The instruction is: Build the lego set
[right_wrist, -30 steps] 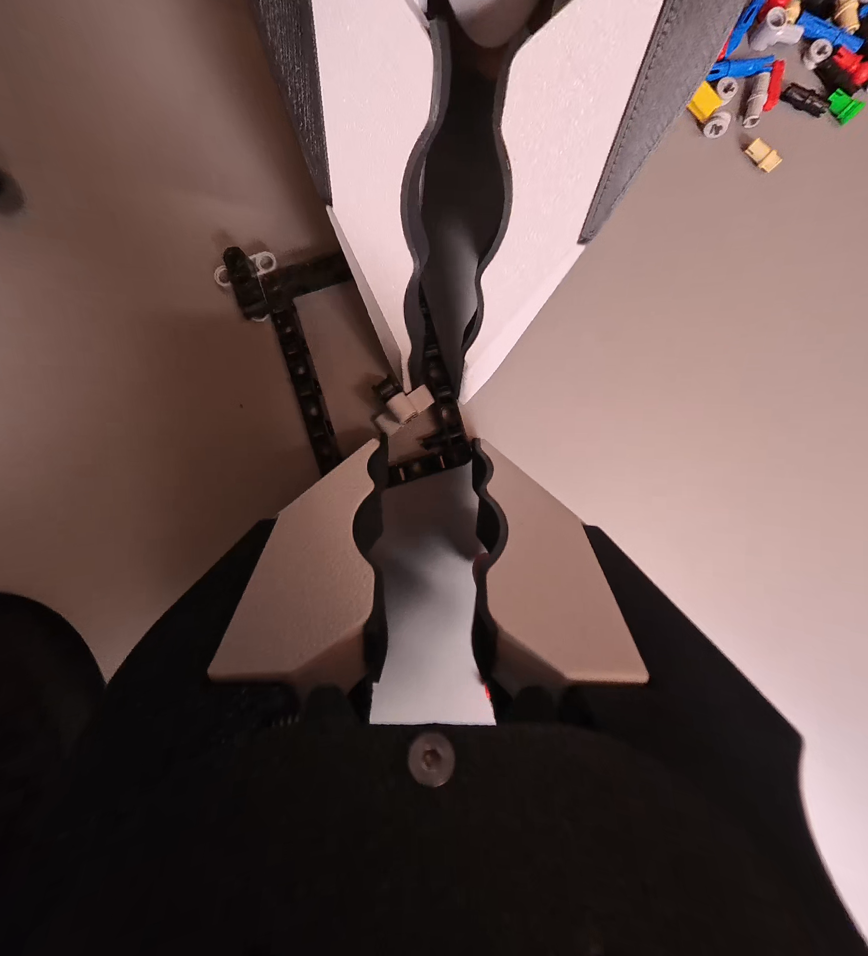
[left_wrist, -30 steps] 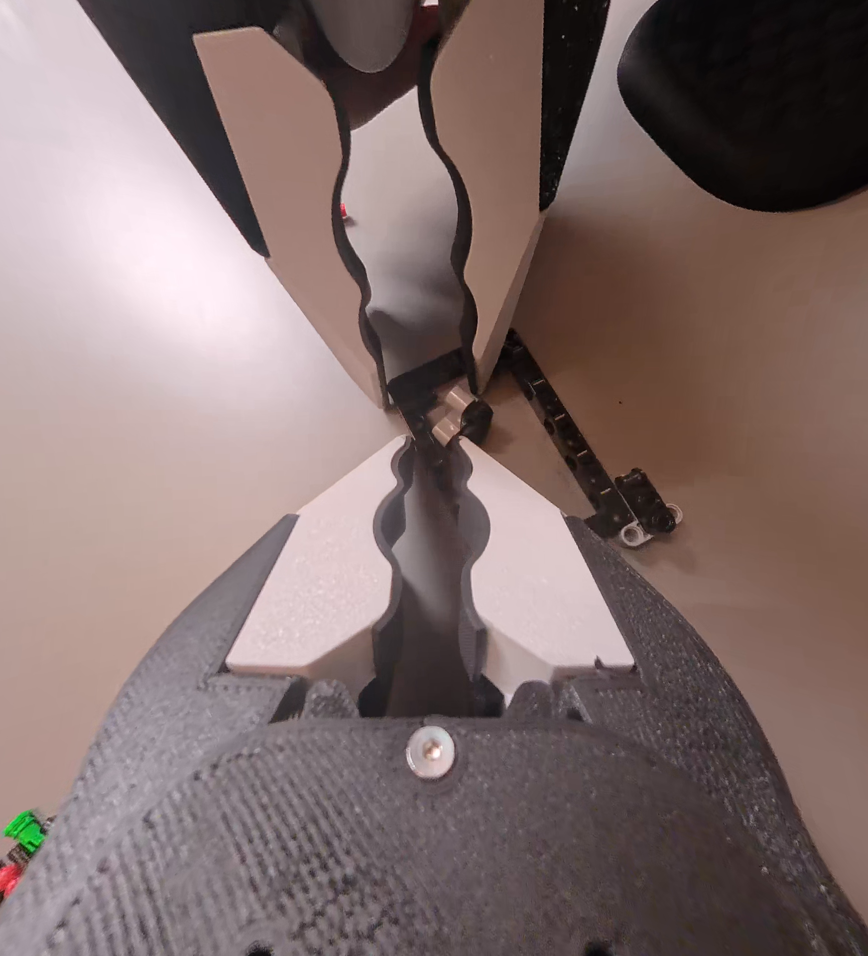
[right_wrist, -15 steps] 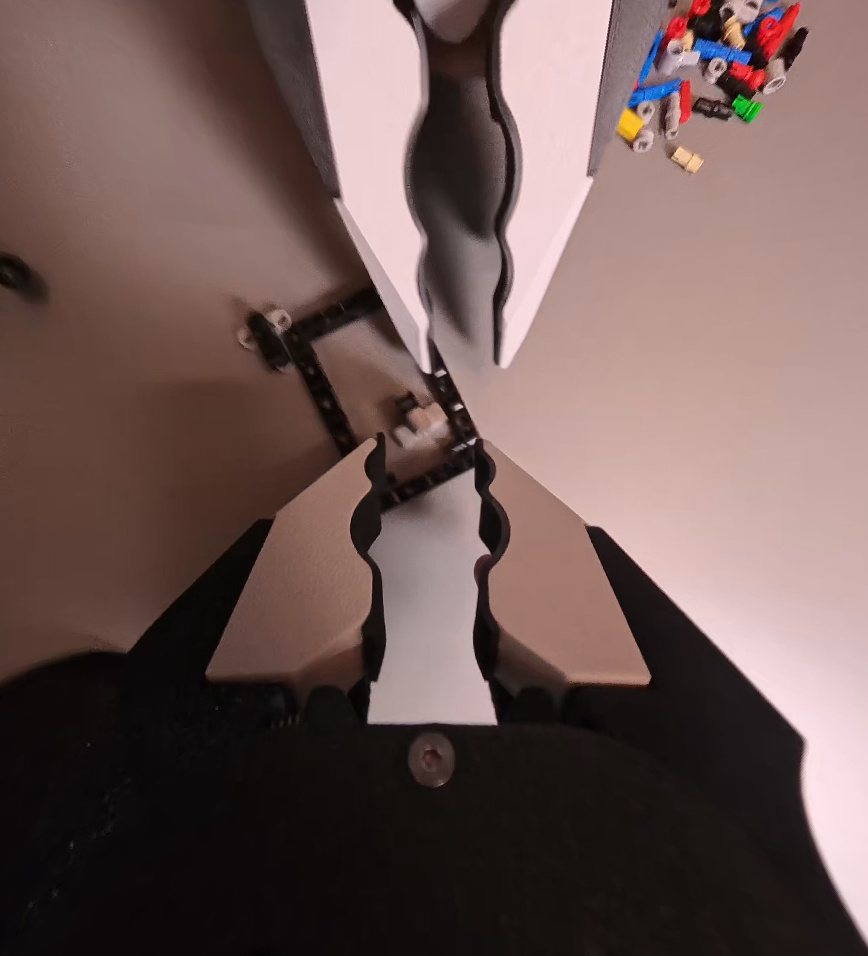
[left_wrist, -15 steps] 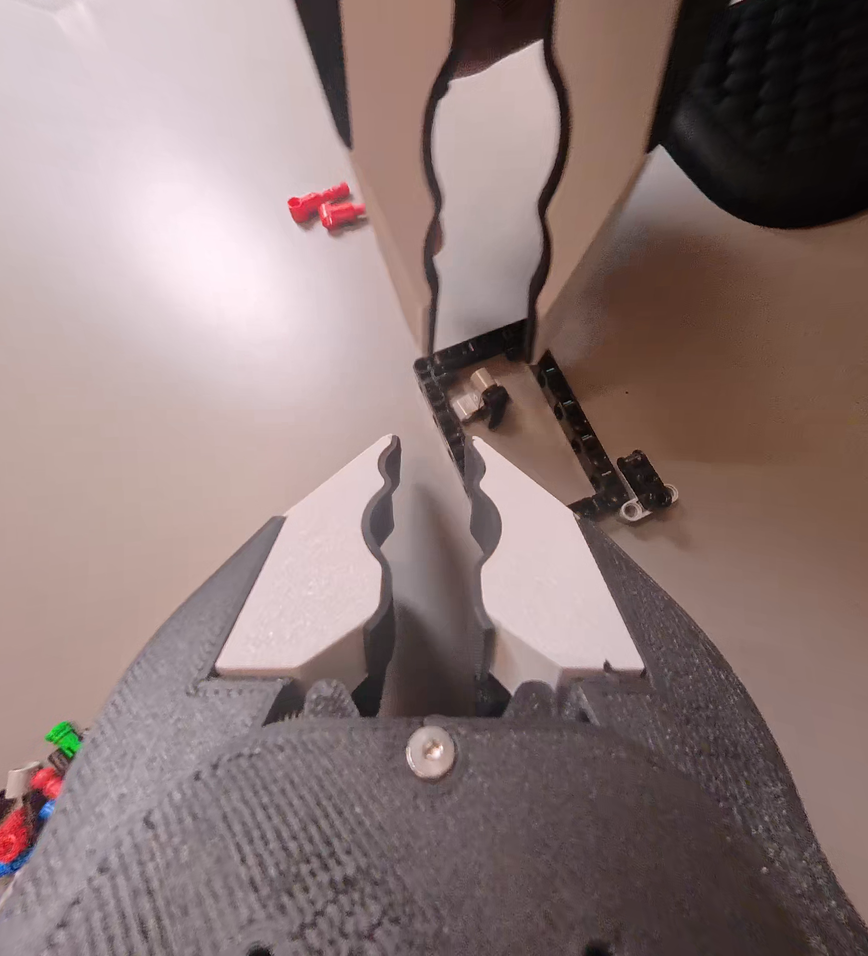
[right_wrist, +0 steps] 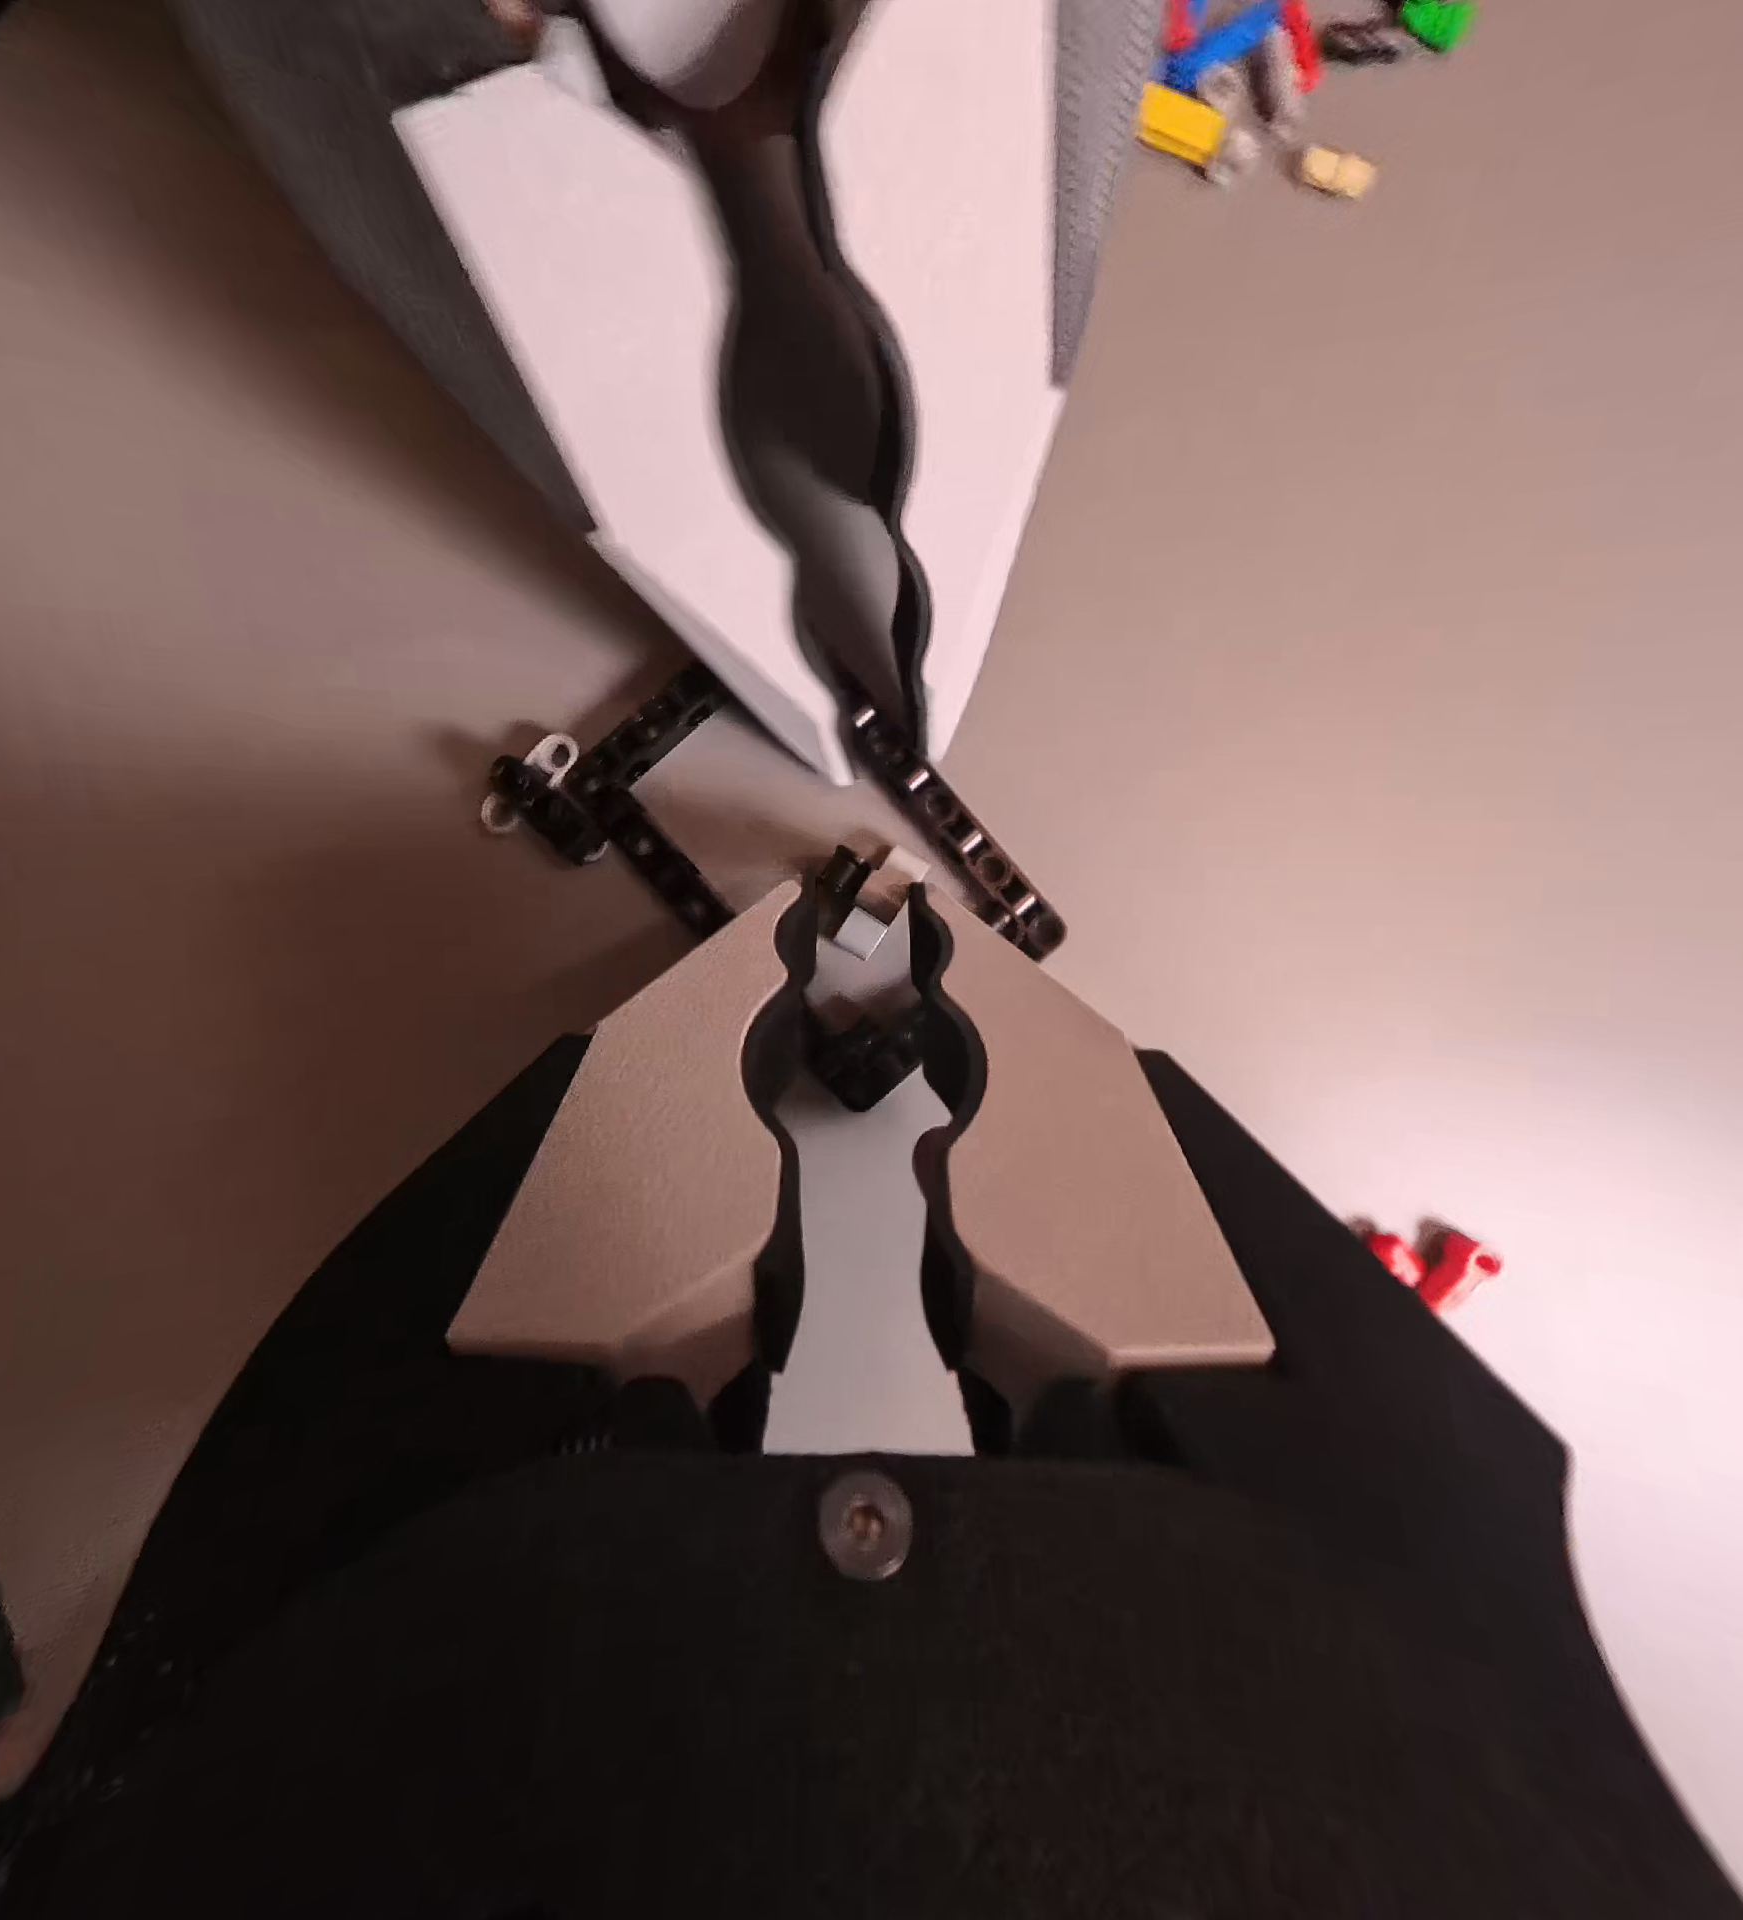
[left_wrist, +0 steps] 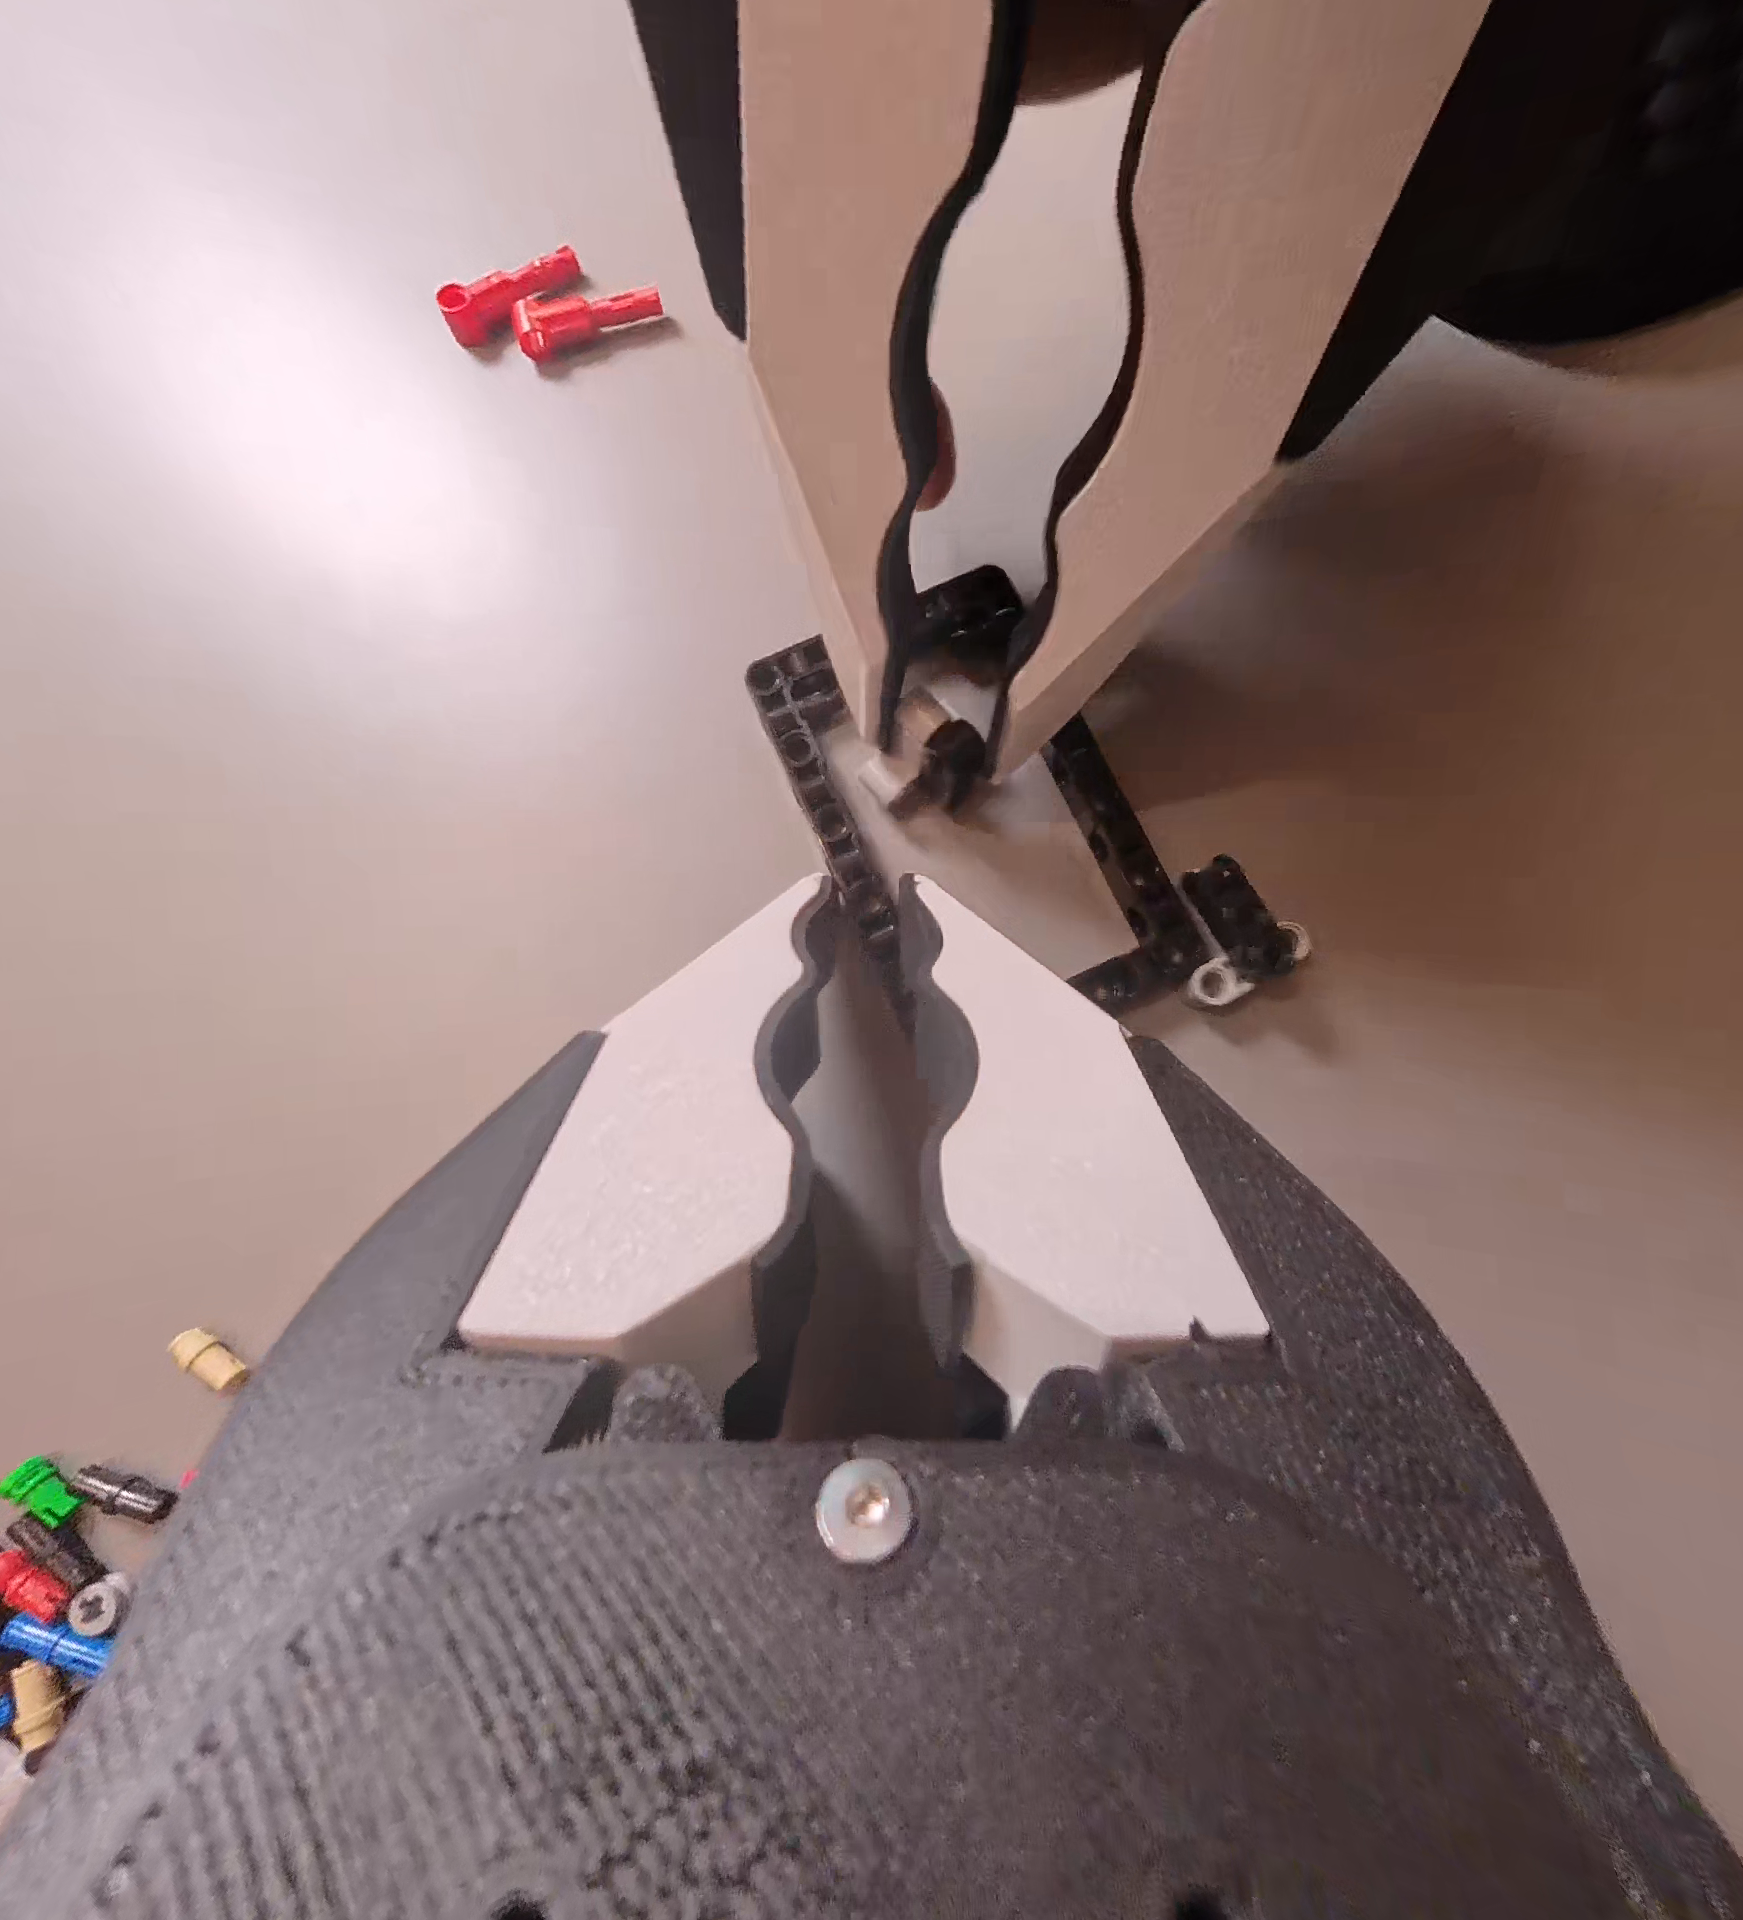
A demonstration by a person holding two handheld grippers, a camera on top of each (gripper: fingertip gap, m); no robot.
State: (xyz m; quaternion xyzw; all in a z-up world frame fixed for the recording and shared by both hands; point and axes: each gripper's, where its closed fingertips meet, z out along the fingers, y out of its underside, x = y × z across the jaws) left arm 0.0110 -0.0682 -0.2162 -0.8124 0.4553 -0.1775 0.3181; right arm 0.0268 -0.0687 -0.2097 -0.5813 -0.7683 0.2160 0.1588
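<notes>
A black frame of holed beams (left_wrist: 1121,831) lies on the tan table; it also shows in the right wrist view (right_wrist: 960,831). My left gripper (left_wrist: 867,899) is shut on its long left beam (left_wrist: 825,769), and from the right wrist view its fingertips (right_wrist: 872,665) pinch that beam. A small grey and black connector (left_wrist: 924,748) sits inside the frame. My right gripper (right_wrist: 859,899) is shut on this connector (right_wrist: 862,920) and comes down from the top in the left wrist view (left_wrist: 940,753). A black and light-grey piece (left_wrist: 1236,935) sits at the frame's far corner.
Two red pins (left_wrist: 545,307) lie apart on the table, also seen in the right wrist view (right_wrist: 1428,1262). A pile of loose coloured pieces (left_wrist: 15,1621) lies beside my left gripper (right_wrist: 1262,73), with a tan piece (left_wrist: 207,1361) near it. A dark textured object (left_wrist: 1625,156) fills the far right. The tips of both grippers are at nearly the same place.
Both grippers stood open half a second ago and have closed. The left closed on the frame's long beam. The right moved from the frame's end beam onto the connector.
</notes>
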